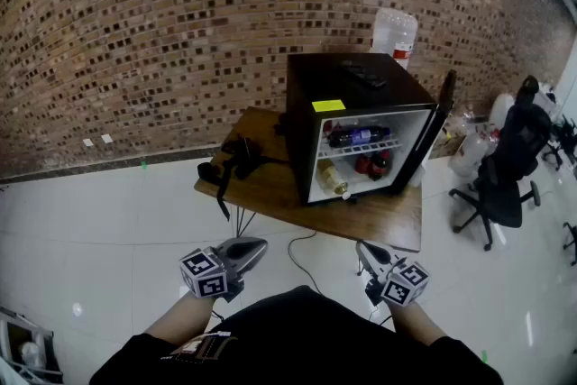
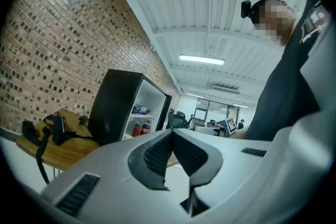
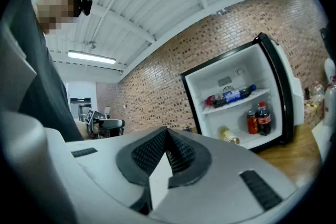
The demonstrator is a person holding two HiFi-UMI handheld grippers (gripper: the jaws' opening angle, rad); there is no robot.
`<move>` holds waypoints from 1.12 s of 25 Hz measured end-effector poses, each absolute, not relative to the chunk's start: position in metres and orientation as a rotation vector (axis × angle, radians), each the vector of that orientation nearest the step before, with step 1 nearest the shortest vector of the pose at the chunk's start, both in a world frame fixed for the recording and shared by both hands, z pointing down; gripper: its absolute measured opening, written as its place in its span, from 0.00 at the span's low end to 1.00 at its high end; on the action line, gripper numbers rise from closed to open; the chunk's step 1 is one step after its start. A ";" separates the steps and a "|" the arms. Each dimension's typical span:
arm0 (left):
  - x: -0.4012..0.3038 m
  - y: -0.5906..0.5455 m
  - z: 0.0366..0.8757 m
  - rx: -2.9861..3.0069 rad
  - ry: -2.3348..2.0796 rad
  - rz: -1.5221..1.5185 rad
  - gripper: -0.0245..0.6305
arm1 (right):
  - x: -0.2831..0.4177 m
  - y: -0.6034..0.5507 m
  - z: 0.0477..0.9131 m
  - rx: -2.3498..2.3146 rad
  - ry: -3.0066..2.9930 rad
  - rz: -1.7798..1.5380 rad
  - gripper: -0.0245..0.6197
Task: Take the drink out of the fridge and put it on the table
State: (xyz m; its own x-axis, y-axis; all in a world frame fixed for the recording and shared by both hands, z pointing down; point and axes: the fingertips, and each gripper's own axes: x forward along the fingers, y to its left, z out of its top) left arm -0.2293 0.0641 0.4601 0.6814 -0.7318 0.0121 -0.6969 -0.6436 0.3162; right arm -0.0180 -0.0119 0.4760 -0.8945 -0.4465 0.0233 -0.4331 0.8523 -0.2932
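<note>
Left tongs and right tongs are both pressed together, empty. Well ahead of them, drinks sit inside the open fridge on the tabletop.

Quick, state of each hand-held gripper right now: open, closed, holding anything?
Left hand-held gripper: closed, holding nothing.
Right hand-held gripper: closed, holding nothing.
</note>
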 end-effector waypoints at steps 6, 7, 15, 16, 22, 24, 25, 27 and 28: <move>-0.152 0.015 0.444 2.661 -1.081 -0.132 0.04 | 0.045 -0.051 0.468 -0.806 3.008 -0.367 0.03; -0.141 0.005 0.441 2.672 -1.069 -0.124 0.04 | 0.054 -0.056 0.466 -0.813 3.005 -0.364 0.03; -0.094 -0.093 0.441 2.835 -0.937 0.073 0.04 | 0.086 -0.112 0.489 -0.956 2.976 -0.418 0.03; -0.093 -0.109 0.443 2.857 -0.921 0.106 0.04 | 0.083 -0.122 0.492 -0.976 2.979 -0.425 0.03; -0.077 -0.194 0.460 2.941 -0.772 0.328 0.10 | 0.073 -0.180 0.502 -1.154 2.967 -0.441 0.03; -0.067 -0.224 0.460 2.967 -0.747 0.418 0.28 | 0.078 -0.202 0.498 -1.203 2.939 -0.438 0.03; -0.060 -0.239 0.460 2.979 -0.752 0.461 0.29 | 0.081 -0.211 0.497 -1.219 2.929 -0.442 0.03; -0.046 -0.265 0.461 2.992 -0.785 0.544 0.34 | 0.087 -0.221 0.497 -1.204 2.931 -0.456 0.03; -0.038 -0.276 0.462 2.994 -0.813 0.584 0.36 | 0.089 -0.224 0.498 -1.177 2.940 -0.457 0.03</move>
State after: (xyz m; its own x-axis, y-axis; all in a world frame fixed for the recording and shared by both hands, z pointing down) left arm -0.0376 -0.2762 0.4621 0.7987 -0.4914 0.3472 -0.4858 -0.8671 -0.1098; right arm 0.0888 -0.2241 0.4978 -0.7280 -0.6670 0.1583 -0.6836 0.6890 -0.2406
